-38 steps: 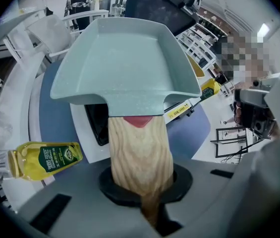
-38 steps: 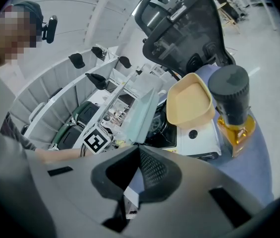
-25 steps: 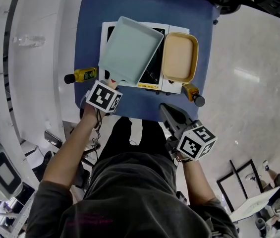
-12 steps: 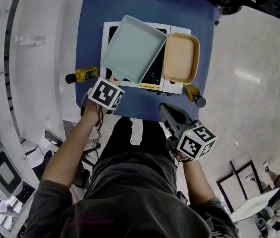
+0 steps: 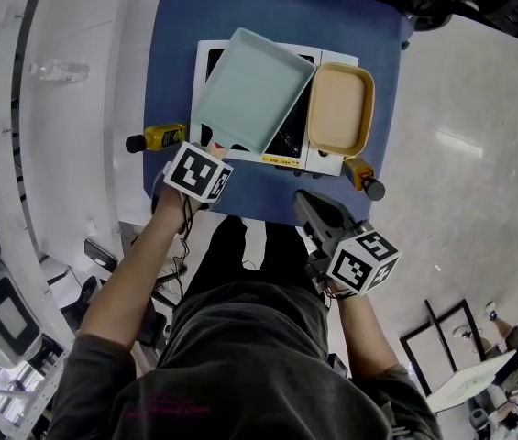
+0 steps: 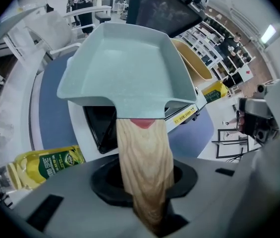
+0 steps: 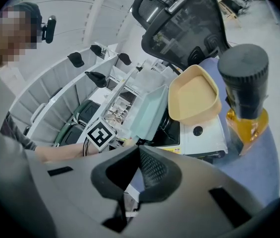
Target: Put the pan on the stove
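Left gripper view shows the pale green pan (image 6: 125, 68) straight ahead, its base over the stove (image 6: 99, 129) and its body turned diagonally across the black glass. Its wooden handle (image 6: 142, 157) points back along the left gripper (image 5: 205, 157)'s own axis. The handle runs down into the gap of the jaws, which are opening, so the grip looks let go. The left gripper is the one nearest the pan. The right gripper (image 7: 139, 175) is pressed closed on nothing, hanging near the blue surface (image 5: 268, 16)'s front edge, well apart from the pan. Drawing away should follow the handle's line, I judge, so the pan is not turned.
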Demonstrator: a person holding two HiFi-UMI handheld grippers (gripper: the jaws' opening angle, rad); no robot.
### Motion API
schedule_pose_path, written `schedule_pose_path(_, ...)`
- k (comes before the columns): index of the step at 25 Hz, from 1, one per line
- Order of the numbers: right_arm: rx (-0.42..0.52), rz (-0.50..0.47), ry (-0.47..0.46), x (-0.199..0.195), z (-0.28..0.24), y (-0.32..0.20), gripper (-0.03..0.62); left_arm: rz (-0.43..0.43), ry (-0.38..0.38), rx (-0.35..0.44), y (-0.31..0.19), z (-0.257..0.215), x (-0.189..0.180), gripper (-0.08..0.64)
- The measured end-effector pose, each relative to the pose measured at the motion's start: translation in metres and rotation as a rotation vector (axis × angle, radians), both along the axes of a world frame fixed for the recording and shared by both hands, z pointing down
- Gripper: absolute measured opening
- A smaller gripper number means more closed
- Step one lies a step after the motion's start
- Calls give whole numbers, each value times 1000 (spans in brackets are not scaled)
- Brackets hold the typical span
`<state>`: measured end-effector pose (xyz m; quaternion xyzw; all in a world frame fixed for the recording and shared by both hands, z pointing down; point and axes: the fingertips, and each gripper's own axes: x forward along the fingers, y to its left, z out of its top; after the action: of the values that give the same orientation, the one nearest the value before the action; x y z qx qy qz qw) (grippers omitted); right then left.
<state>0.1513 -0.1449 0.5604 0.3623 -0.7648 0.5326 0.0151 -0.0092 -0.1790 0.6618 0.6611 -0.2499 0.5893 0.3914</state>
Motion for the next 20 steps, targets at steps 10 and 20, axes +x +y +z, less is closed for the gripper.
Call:
schedule_pose_path(10, 21, 5, 24, -3, -8, -2, 3, 20, 17, 82, 2, -24, -10, 222)
schedule_pose_path(20, 82, -4, 87, -29, -36, -4, 3, 72, 125, 276, -2, -88, -14, 225)
